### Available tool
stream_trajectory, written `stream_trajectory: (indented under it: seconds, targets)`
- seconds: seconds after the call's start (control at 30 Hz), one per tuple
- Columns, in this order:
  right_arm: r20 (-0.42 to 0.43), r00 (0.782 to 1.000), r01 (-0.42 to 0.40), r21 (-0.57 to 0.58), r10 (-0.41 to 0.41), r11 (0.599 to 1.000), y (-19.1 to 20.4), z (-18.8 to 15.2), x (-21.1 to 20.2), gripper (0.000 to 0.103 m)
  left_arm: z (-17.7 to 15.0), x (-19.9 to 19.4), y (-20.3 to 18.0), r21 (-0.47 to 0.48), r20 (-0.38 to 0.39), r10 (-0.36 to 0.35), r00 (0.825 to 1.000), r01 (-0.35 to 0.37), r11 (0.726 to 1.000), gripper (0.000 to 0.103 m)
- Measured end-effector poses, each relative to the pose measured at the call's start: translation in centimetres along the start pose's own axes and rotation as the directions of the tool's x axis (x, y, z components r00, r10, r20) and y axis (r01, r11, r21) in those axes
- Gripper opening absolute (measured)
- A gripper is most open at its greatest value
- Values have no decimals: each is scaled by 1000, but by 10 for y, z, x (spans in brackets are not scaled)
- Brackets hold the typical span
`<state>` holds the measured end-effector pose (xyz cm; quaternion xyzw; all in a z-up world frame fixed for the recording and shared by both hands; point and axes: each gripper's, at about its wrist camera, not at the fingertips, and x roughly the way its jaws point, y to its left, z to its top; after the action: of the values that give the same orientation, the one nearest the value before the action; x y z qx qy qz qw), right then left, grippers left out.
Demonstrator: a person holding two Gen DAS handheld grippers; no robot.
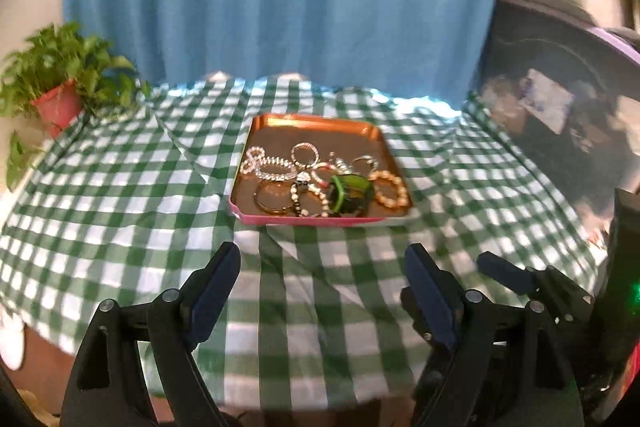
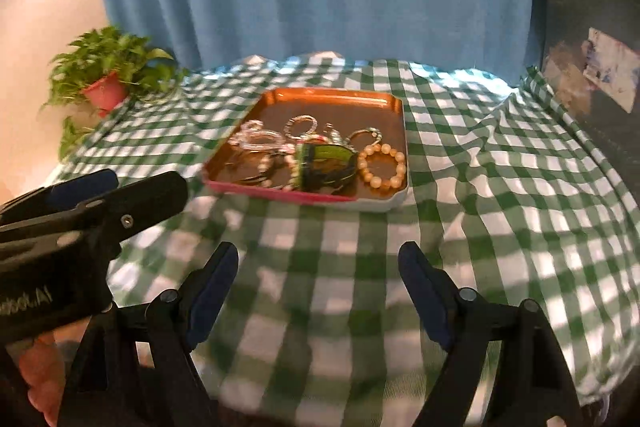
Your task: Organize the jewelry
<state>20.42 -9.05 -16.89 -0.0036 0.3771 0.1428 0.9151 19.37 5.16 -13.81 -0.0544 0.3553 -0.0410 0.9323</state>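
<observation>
- The tray [image 1: 316, 125] of jewelry [image 1: 320, 183] sits on the checked tablecloth [image 1: 120, 187], well ahead of both grippers.
- Left gripper [image 1: 322, 267]: jaws wide apart, empty, above bare cloth.
- Right gripper [image 2: 318, 263]: jaws wide apart, empty, touching nothing.

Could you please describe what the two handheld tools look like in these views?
Both are alike: the left tool and the right tool each have two matte black plastic fingers with round pivot bolts and triangular cut-outs, tipped with dark blue pads. The left tool's black body carries white lettering, only partly legible. A green indicator light glows on the right tool's body. No cables or sleeves show.
</observation>
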Motion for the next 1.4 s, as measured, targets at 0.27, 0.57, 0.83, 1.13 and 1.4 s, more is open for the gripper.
stream_trajectory:
  seconds: [0.27, 0.57, 0.83, 1.13, 1.4]
  targets:
    - [75, 997, 22, 37, -25, 999, 15, -26, -96, 79, -23, -90, -24, -7, 18, 40, 999, -40, 999, 87]
    - [160, 987, 18, 28, -22, 999, 27, -21, -205, 89, -25, -198, -56, -38, 96, 127, 987, -123, 992, 99]
    - [204, 979, 25, 31, -31, 999, 32, -16, -265, 96, -19, -259, -79, -13, 111, 203, 973, -202, 979, 100]
    - [171, 985, 26, 45, -34, 999, 33, -24, -259, 96, -31, -257, -88, 14, 127, 282, 951, -286, 958, 101]
    - [95, 995, 26, 77, -34, 997, 27, -32, -224, 96, -35, -217, -79, 25, 46, 264, 963, -265, 964, 101]
